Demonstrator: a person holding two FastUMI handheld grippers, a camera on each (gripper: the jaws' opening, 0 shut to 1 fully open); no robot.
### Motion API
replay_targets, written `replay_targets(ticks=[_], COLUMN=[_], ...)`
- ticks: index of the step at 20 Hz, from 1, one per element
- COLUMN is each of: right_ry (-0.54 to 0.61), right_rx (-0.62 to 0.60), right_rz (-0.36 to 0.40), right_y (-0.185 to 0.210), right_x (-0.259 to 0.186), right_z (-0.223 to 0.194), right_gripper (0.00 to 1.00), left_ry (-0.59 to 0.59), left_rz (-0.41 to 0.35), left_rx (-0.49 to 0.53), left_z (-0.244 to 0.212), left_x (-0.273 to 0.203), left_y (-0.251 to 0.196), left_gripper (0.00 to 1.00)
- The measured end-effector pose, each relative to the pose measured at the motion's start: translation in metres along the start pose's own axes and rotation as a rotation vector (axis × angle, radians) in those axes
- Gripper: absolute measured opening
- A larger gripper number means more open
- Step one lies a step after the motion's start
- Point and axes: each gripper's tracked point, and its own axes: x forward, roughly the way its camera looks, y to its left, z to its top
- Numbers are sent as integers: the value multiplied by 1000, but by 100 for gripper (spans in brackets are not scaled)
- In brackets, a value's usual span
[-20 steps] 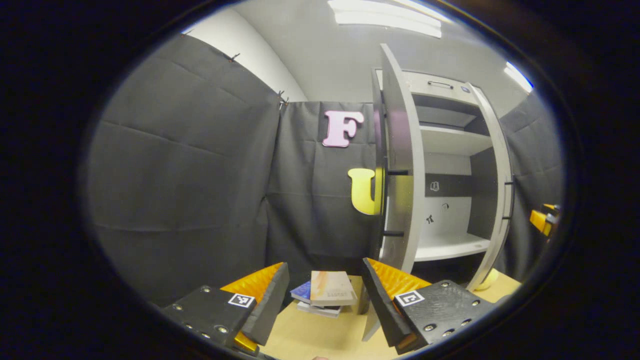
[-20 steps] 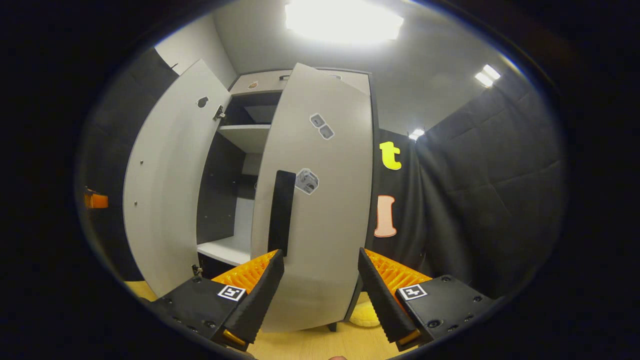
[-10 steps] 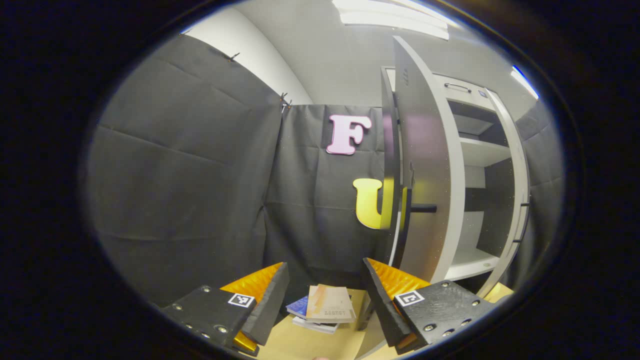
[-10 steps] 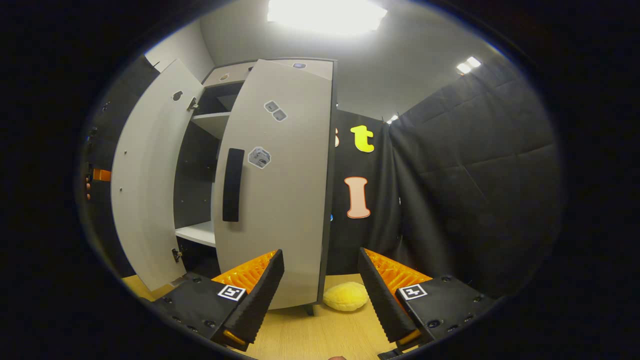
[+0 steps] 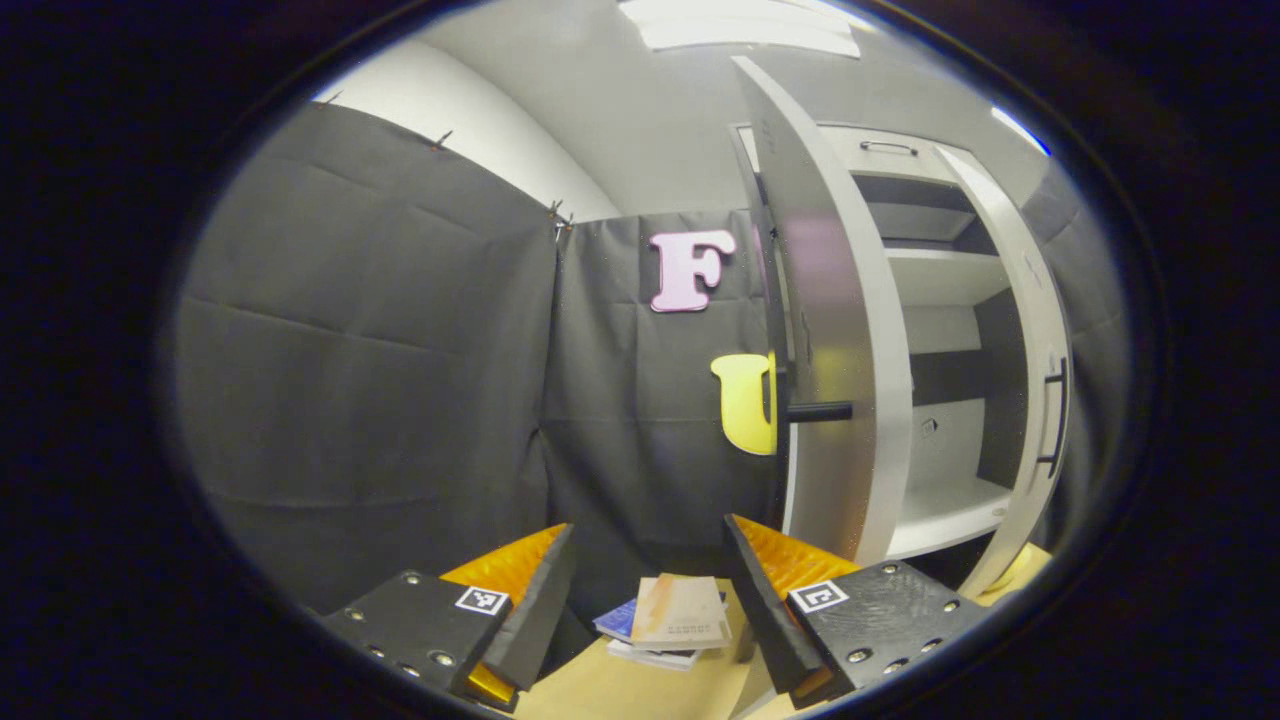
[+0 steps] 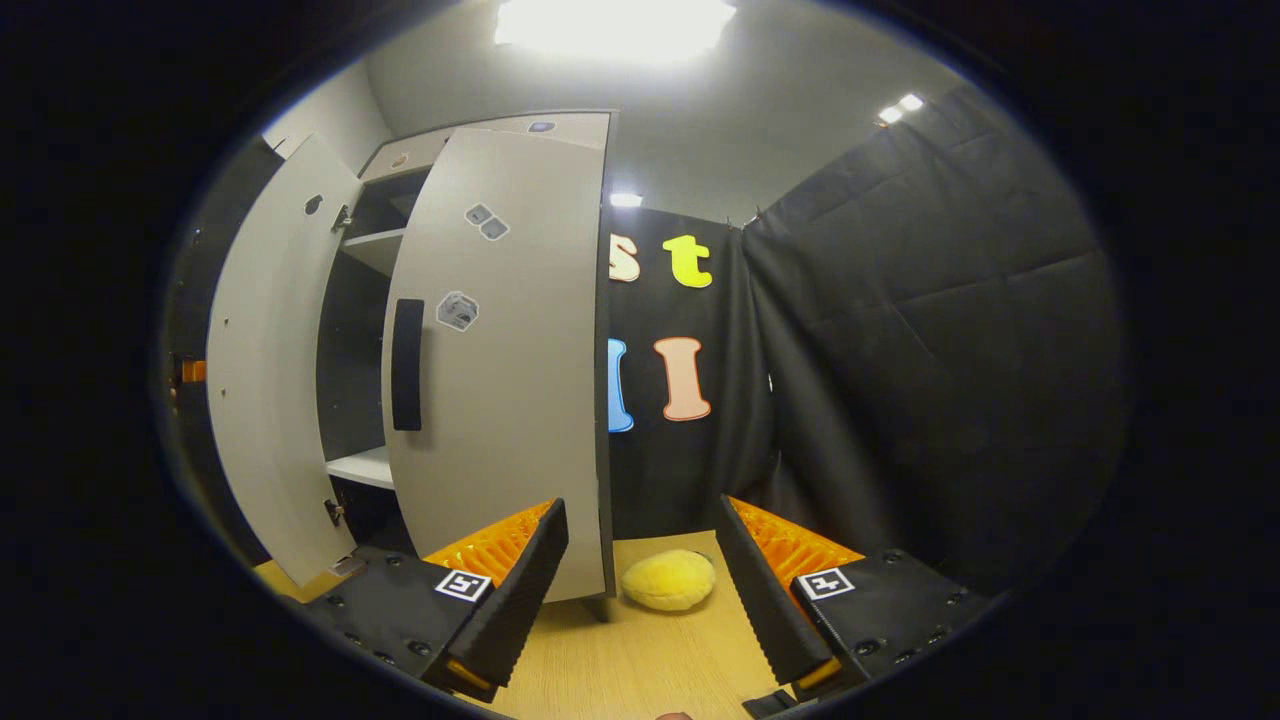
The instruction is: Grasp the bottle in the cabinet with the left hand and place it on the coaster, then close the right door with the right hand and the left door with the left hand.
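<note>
Currently your left gripper holds nothing, fingers wide, facing the left door, which stands ajar beside the stacked books on the table. Your right gripper is spread and empty too, before the partly shut right door; a yellow plush lies near.

Black quilted cloth is hung all round the booth, pinned at the top, with a white wall seen above it at about 11 o'clock in the left gripper view. A grey ceiling with bright light panels is seen at 12 o'clock in the right gripper view, plus two smaller lights at 1 o'clock. A light wooden tabletop is seen at 6 o'clock.
</note>
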Motion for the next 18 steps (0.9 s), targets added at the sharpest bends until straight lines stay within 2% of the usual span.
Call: replay_targets(ticks=[1, 2, 5, 6, 7, 8, 10, 11, 12, 13, 18], right_ry=[-4, -8, -26, -29, -31, -29, -28, -27, -27, -28, -24], right_rx=[-7, -15, -6, -2, -1, -3, -16, -23, -29, -32, -25], right_rz=[2, 4, 21, 26, 28, 31, 34, 33, 30, 27, -2], right_y=[-1, -3, -2, -2, -2, -3, -5, -5, -6, -7, -28], right_x=[0, -1, -2, -2, -1, -1, -1, -2, -2, -3, -14], right_z=[1, 2, 9, 10, 11, 11, 11, 10, 11, 11, 9], right_gripper=[95, 95, 95, 95, 95, 95, 95, 95, 95, 95, 95], left_ry=[4, 3, -1, -2, -2, -2, -5, -7, -8, -10, -9], left_rz=[-2, -9, -48, -63, -74, -84, -104, -112, -118, -121, -157], left_rx=[-10, -19, -46, -54, -62, -63, -61, -62, -64, -65, -82], left_z=[0, -1, 2, 1, 2, 2, 2, 3, 4, 3, 4], left_x=[-1, -3, -8, -9, -9, -13, -19, -19, -19, -18, -20], left_y=[-4, -8, -25, -32, -38, -45, -57, -62, -67, -71, -94], left_gripper=[93, 86, 86, 92, 93, 86, 86, 92, 92, 86, 86])
